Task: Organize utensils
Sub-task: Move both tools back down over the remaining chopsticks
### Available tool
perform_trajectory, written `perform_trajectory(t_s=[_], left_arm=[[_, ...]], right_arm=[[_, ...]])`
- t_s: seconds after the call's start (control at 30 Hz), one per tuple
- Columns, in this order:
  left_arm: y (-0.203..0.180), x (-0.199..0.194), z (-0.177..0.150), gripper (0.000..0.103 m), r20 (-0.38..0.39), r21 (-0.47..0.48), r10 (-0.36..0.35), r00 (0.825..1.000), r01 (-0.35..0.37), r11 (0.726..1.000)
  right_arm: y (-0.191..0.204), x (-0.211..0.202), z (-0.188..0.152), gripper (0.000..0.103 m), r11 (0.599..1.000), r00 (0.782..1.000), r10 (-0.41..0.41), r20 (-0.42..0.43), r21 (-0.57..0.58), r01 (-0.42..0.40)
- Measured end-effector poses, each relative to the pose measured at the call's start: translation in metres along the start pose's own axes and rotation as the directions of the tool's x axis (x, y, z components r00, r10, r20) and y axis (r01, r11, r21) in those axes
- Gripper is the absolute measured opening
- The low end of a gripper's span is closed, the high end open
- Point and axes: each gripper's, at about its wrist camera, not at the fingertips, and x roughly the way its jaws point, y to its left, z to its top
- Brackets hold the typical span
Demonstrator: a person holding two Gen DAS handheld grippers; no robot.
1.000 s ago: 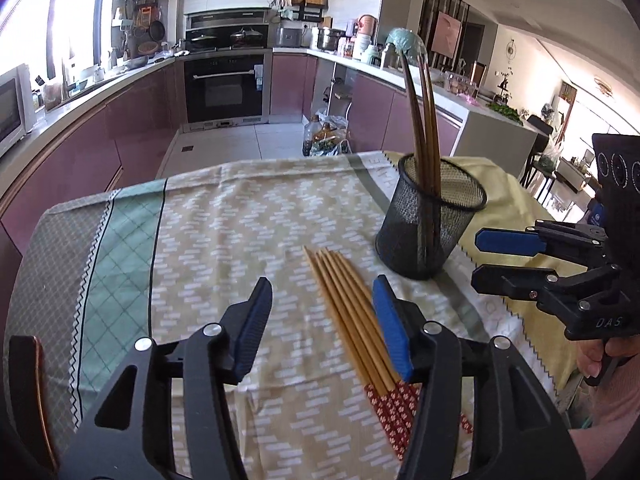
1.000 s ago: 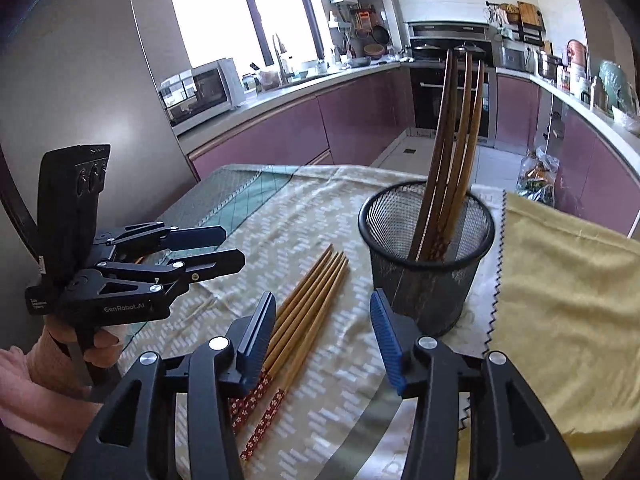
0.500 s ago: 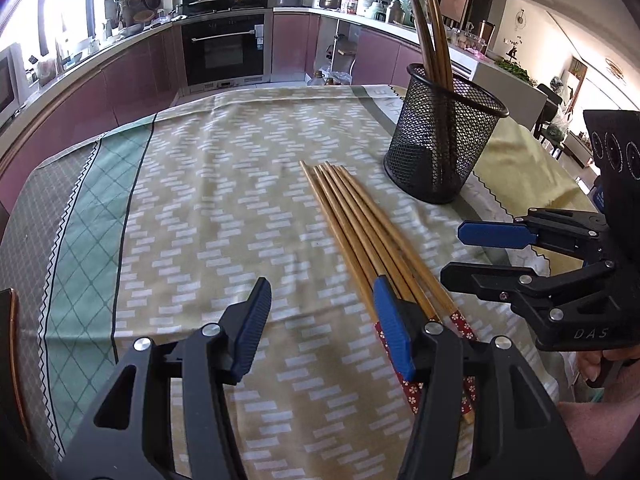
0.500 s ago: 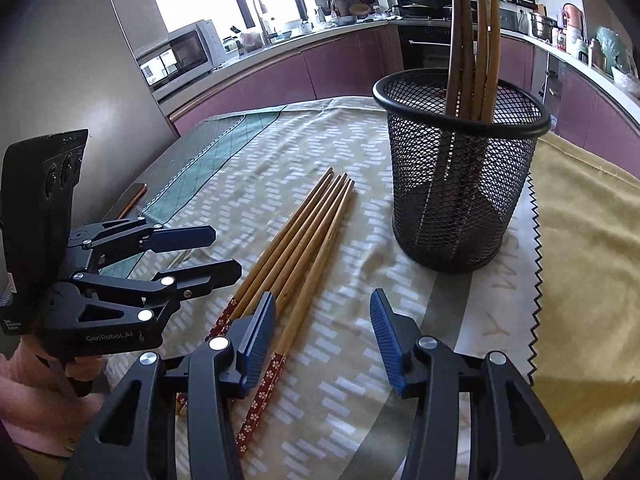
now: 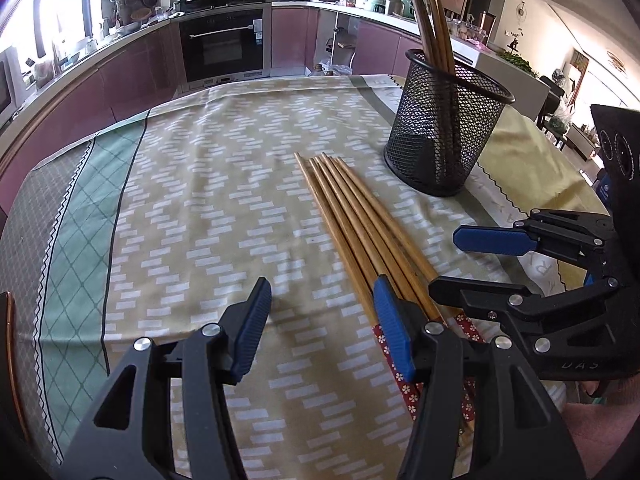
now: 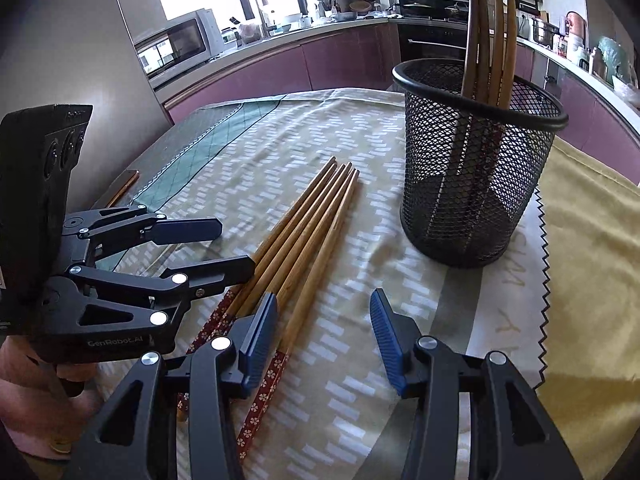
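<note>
Several wooden chopsticks point(image 5: 352, 220) with red flowered ends lie side by side on the patterned tablecloth point(image 5: 208, 184); they also show in the right wrist view point(image 6: 304, 232). A black mesh holder point(image 5: 444, 136) stands upright behind them with a few chopsticks point(image 6: 488, 32) in it; the holder shows in the right wrist view point(image 6: 472, 160) too. My left gripper point(image 5: 322, 332) is open and empty, low over the cloth just left of the chopsticks' red ends. My right gripper point(image 6: 324, 340) is open and empty, low over the chopsticks' red ends.
A yellow cloth point(image 6: 592, 248) covers the table's right part, a green band point(image 5: 72, 240) its left. The table edge is close behind both grippers. Kitchen counters and an oven point(image 5: 224, 48) lie far behind.
Both grippers have come down and forward toward the lying chopsticks, so the chopsticks and holder look larger. Both stayed open. Nothing on the table moved.
</note>
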Motion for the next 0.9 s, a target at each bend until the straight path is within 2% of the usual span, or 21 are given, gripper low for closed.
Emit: perform_trajectory(t_s=[0.23, 0.5, 0.9], left_arm=[[0.002, 0.001, -0.001, 0.052, -0.001, -0.004, 0.001, 1.0, -0.001, 1.0], [0.003, 0.0, -0.003, 0.044, -0.007, -0.004, -0.004, 1.0, 0.004, 1.0], [0.001, 0.015, 0.016, 0.035, -0.018, 0.023, 0.02, 1.0, -0.02, 1.0]], right_arm=[[0.002, 0.004, 0.001, 0.045, 1.0, 1.0, -0.017, -0.003, -0.01, 0.017], [0.0, 0.006, 0.004, 0.035, 0.999, 0.999, -0.041, -0.014, -0.011, 0.041], [0.003, 0.022, 0.021, 0.023, 0.997, 0.997, -0.079, -0.015, -0.016, 0.079]])
